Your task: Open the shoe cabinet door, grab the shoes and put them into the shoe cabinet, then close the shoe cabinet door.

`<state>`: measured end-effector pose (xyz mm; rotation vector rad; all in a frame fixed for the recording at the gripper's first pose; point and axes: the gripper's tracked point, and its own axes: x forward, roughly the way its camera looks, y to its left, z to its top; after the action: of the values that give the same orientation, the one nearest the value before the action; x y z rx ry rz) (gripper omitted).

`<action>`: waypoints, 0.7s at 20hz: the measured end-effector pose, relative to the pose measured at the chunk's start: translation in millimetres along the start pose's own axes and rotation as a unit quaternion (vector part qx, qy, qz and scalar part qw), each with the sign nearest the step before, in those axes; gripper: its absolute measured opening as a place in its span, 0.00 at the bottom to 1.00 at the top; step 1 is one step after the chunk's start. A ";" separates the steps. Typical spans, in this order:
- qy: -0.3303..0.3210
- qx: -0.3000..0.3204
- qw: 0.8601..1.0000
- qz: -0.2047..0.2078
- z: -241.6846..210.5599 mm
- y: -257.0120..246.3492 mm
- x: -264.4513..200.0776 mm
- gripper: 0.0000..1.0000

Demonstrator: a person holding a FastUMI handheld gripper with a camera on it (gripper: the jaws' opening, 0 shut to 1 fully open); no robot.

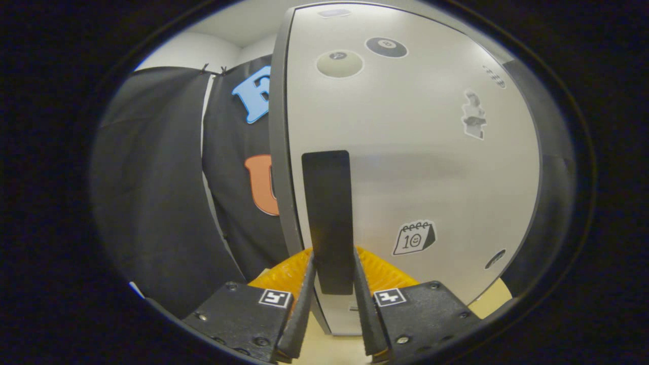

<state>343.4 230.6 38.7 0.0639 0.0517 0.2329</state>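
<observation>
Hand-held gripper (pixel 332 309), bottom centre of the frame: two fingers (pixel 299 314) rising from blocky mounts, each mount carrying a small square marker. Fingers stand a narrow way apart, one on either side of the lower end of the handle; each appears to press against it, so the gripper reads as clamped on the handle.

Handle (pixel 328 218): dark, flat, upright bar at lower centre, fixed near the left edge of the door, its foot sitting between the fingertips.

Door (pixel 405 152): pale grey panel with a darker grey rim, taking up the centre and right of the frame, seen close and nearly face-on. Whether it is fully closed or slightly ajar cannot be told. Stickers on its face: a pale round one (pixel 339 64) and a dark round one (pixel 386 47) at upper centre, a grey-and-white figure (pixel 474 115) at upper right, a small calendar drawing (pixel 414 237) at lower right of centre, and a dark oval (pixel 495 259) near the lower right rim.

Yellow ribbed part (pixel 284 276): just behind the fingers, on both sides of the handle's foot; what it is cannot be made out.

Tabletop or floor (pixel 345 350): light, cream surface showing between and below the fingers.

Black cloth wall (pixel 157 203): left of the frame, beside the door's edge, with white wall above it at upper left.
</observation>
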 end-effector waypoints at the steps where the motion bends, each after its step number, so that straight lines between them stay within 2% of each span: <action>1: 0.002 -0.002 1.000 -0.003 -1.0 -0.4 0.0 0.42; 5: 0.006 -0.015 1.000 0.008 -1.0 -1.8 -4.3 0.34; 9: 0.009 -0.018 1.000 0.019 -3.6 -2.3 -17.7 0.32; 14: 0.006 -0.025 0.999 0.026 -6.9 -7.0 -71.9 0.30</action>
<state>274.7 207.5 34.5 0.0134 0.0562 0.2871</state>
